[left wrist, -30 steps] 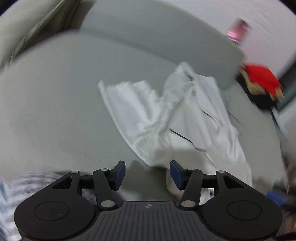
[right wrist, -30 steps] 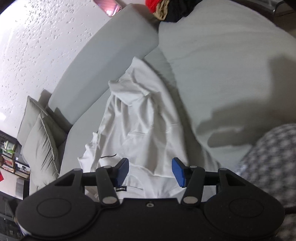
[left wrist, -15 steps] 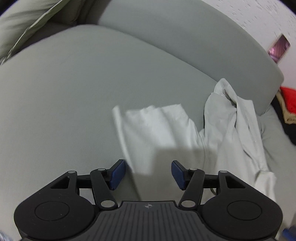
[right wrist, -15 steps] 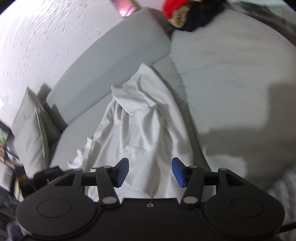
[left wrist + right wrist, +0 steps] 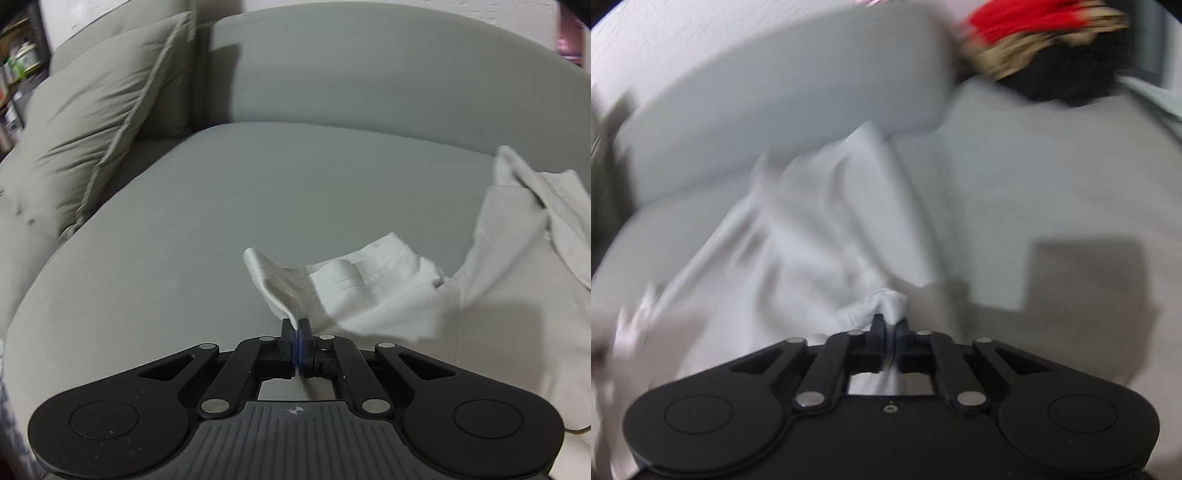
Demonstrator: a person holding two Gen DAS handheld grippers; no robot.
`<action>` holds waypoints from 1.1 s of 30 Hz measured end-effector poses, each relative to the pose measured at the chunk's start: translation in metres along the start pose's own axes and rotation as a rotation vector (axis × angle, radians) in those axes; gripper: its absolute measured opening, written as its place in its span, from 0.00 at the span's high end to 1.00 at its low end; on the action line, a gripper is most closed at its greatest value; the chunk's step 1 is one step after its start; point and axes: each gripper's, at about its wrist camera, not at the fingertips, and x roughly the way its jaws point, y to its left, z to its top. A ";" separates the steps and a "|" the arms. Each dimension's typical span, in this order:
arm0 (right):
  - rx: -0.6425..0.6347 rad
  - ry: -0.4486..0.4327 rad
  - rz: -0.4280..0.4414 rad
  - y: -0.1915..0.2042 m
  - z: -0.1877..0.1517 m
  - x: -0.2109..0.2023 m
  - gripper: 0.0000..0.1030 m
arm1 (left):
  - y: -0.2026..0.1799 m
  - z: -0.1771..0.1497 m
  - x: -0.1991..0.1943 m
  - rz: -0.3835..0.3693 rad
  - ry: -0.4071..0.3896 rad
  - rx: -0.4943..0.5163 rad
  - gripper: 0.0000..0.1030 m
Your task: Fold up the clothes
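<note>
The left hand-held gripper (image 5: 296,328) is pinching the white garment (image 5: 461,280) w/ its jaws pressed together on a hemmed edge, probably a sleeve cuff or bottom hem. That edge is lifting up off the grey sofa seat (image 5: 177,229) and folding over itself just ahead of the fingertips. The rest of the garment is lying crumpled to the right, spreading over the seat and reaching toward the sofa backrest (image 5: 369,70).

The right hand-held gripper (image 5: 889,326) is also clamping the garment (image 5: 820,236): its jaws are nearly together, w/ a bunched wad of white cloth sticking up between the tips and more cloth showing behind the fingers. This view is motion-blurred, so fabric details aren't readable.

Surroundings: two beige cushions (image 5: 85,122) are leaning against the sofa's left end, well apart from the garment. A pile of other clothes, red, tan & black (image 5: 1045,48), is sitting on the seat at the far right, beside the end of the backrest (image 5: 783,92). A dark square-edged shadow (image 5: 1071,277) is falling on the seat right of the gripper. Shelving w/ small items (image 5: 18,62) is showing at the far left edge, blurred.
</note>
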 end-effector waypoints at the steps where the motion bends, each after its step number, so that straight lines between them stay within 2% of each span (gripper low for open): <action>1: 0.065 -0.043 -0.037 -0.017 0.008 -0.013 0.95 | 0.002 -0.001 0.001 0.024 0.012 -0.003 0.98; 3: 0.187 -0.079 -0.110 -0.056 0.019 -0.035 0.95 | 0.004 -0.003 0.004 0.047 0.039 -0.018 0.98; 5: 0.284 -0.038 -0.159 -0.092 0.019 -0.045 0.95 | 0.004 -0.004 0.003 0.047 0.049 -0.022 0.98; 8: 0.348 -0.004 -0.150 -0.121 0.010 -0.067 0.95 | 0.008 -0.005 -0.005 0.008 0.052 -0.029 0.95; 9: 0.364 0.001 -0.142 -0.128 0.006 -0.075 0.92 | 0.010 -0.005 -0.009 -0.008 0.056 -0.038 0.90; 10: 0.375 0.005 -0.136 -0.134 0.003 -0.086 0.84 | 0.014 -0.007 -0.018 -0.022 0.049 -0.043 0.86; 11: 0.378 0.005 -0.132 -0.137 0.002 -0.099 0.69 | 0.018 -0.009 -0.027 -0.035 0.041 -0.048 0.86; 12: 0.383 0.005 -0.120 -0.138 0.000 -0.113 0.61 | 0.019 -0.012 -0.040 -0.049 0.019 -0.048 0.86; 13: 0.384 0.009 -0.098 -0.138 -0.003 -0.128 0.50 | 0.020 -0.018 -0.055 -0.071 -0.007 -0.042 0.82; 14: 0.374 0.019 -0.062 -0.135 -0.006 -0.140 0.47 | 0.020 -0.024 -0.070 -0.093 -0.032 -0.035 0.81; 15: 0.358 0.034 -0.018 -0.131 -0.007 -0.148 0.47 | 0.019 -0.032 -0.085 -0.126 -0.051 -0.023 0.74; 19: 0.290 0.110 0.143 -0.105 -0.023 -0.162 0.46 | 0.013 -0.070 -0.133 -0.350 -0.130 0.034 0.72; 21: 0.250 0.131 0.184 -0.090 -0.027 -0.154 0.47 | -0.002 -0.082 -0.146 -0.420 -0.155 0.063 0.70; 24: 0.206 0.112 0.151 -0.063 -0.016 -0.129 0.46 | -0.027 -0.090 -0.151 -0.420 -0.181 0.110 0.64; 26: 0.165 0.088 0.115 -0.042 -0.001 -0.108 0.25 | -0.039 -0.092 -0.148 -0.402 -0.197 0.142 0.63; 28: 0.089 0.083 0.055 -0.021 0.008 -0.091 0.17 | -0.041 -0.097 -0.142 -0.403 -0.195 0.149 0.62; 31: -0.016 0.096 -0.023 -0.010 0.002 -0.082 0.18 | -0.033 -0.098 -0.130 -0.410 -0.138 0.090 0.63; 33: -0.086 0.104 -0.074 -0.004 -0.002 -0.077 0.46 | -0.026 -0.098 -0.127 -0.423 -0.124 0.046 0.63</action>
